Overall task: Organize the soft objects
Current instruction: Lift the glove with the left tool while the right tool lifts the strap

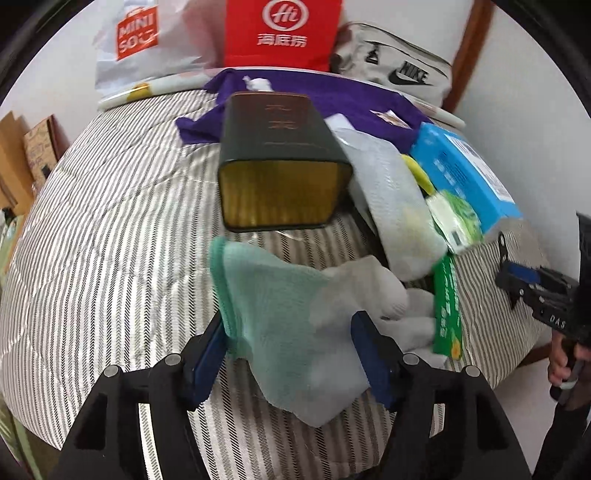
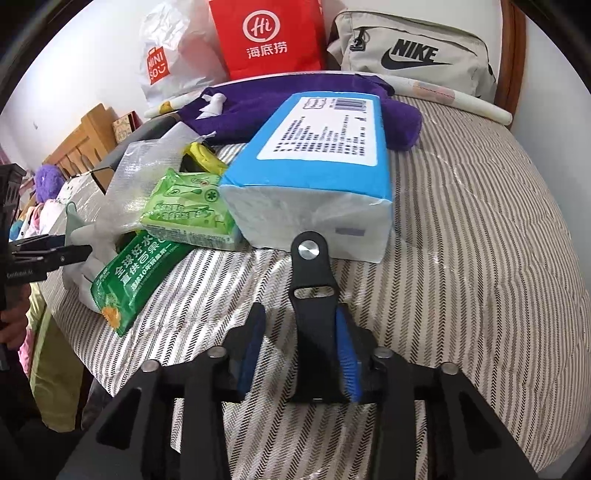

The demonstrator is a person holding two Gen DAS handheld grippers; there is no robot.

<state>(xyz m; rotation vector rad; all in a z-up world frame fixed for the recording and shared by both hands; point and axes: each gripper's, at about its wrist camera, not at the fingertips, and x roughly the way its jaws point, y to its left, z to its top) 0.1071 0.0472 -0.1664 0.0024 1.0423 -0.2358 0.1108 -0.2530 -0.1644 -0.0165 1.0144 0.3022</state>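
— Where was the green cloth (image 1: 269, 317) when you looked?

— In front of the open mouth of the dark tin box (image 1: 282, 162), which lay on its side on the striped bedcover (image 1: 110, 229). The cloth hung between the blue pads of the left gripper (image 1: 288, 350). The jaws stood spread apart and weren't squeezing it; the left pad only brushed its hem.

— And the white stuff?

— A white knitted glove (image 1: 373, 284) lay against the cloth, on the side away from the tin's left edge, with a green snack packet (image 2: 136, 277) just beside it.

— What about the other tool?

— The right gripper (image 2: 299, 354) had a black strap (image 2: 314, 295) with a round metal stud standing between its fingers. The strap leaned on the right-hand pad; the left pad stood clear of it, so nothing was clamped.

— What else sat near the tin?

— To its right, a clear plastic bag (image 1: 388, 177), then a small green tissue pack (image 2: 188, 210) and a big blue tissue pack (image 2: 317, 158). Behind the tin, a purple towel (image 1: 332, 99). Farther back stood a red paper bag (image 1: 282, 33), a white Miniso bag (image 1: 140, 40) and a grey Nike bag (image 2: 413, 55).
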